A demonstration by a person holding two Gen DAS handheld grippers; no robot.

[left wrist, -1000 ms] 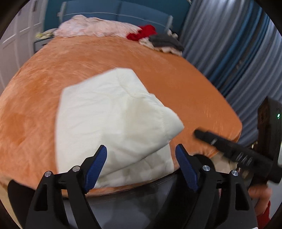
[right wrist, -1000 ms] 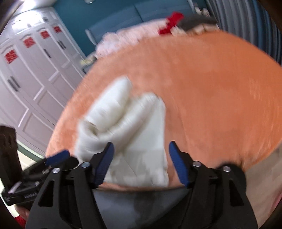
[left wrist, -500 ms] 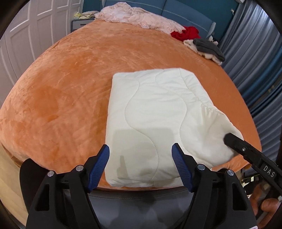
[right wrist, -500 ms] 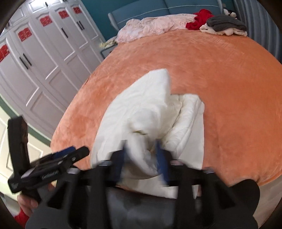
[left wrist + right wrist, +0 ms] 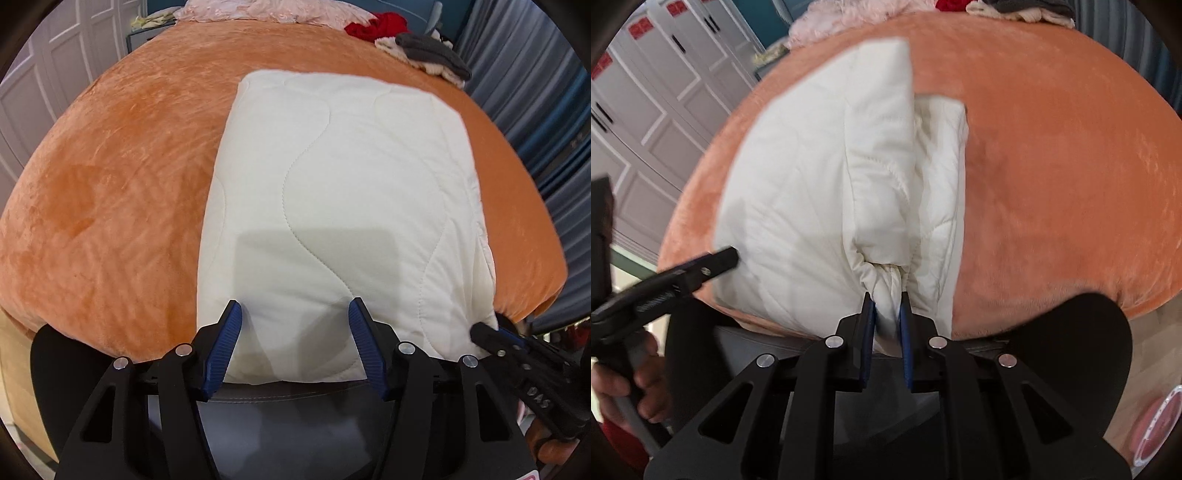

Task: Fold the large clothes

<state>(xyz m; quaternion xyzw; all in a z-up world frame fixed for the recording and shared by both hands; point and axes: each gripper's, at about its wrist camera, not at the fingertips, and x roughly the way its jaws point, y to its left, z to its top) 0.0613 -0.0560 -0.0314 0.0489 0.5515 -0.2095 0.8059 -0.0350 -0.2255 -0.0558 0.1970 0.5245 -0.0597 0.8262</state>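
A cream quilted blanket (image 5: 351,192) lies folded on the orange bed (image 5: 110,192), its near edge at the bed's front. My left gripper (image 5: 295,302) hovers over the blanket's near left part. Its jaws are closing, the near edge lies between the blue pads (image 5: 225,347), and they do not press it. My right gripper (image 5: 886,299) pinches a bunched fold of the blanket (image 5: 820,177) at its near right corner, jaws still closing on it. In the left wrist view the right gripper (image 5: 491,336) shows at that corner. The left gripper (image 5: 720,258) shows in the right wrist view.
Loose clothes lie piled at the bed's far end: pink (image 5: 258,9), red (image 5: 376,26), grey (image 5: 432,51). White wardrobe doors (image 5: 646,110) stand to the left, blue-grey curtains (image 5: 546,110) to the right. The bed's front edge drops off just under both grippers.
Both grippers came down to the blanket's near edge. The right one shut on a bunch of it. The left jaws narrowed. The lumpy blanket now lies flatter.
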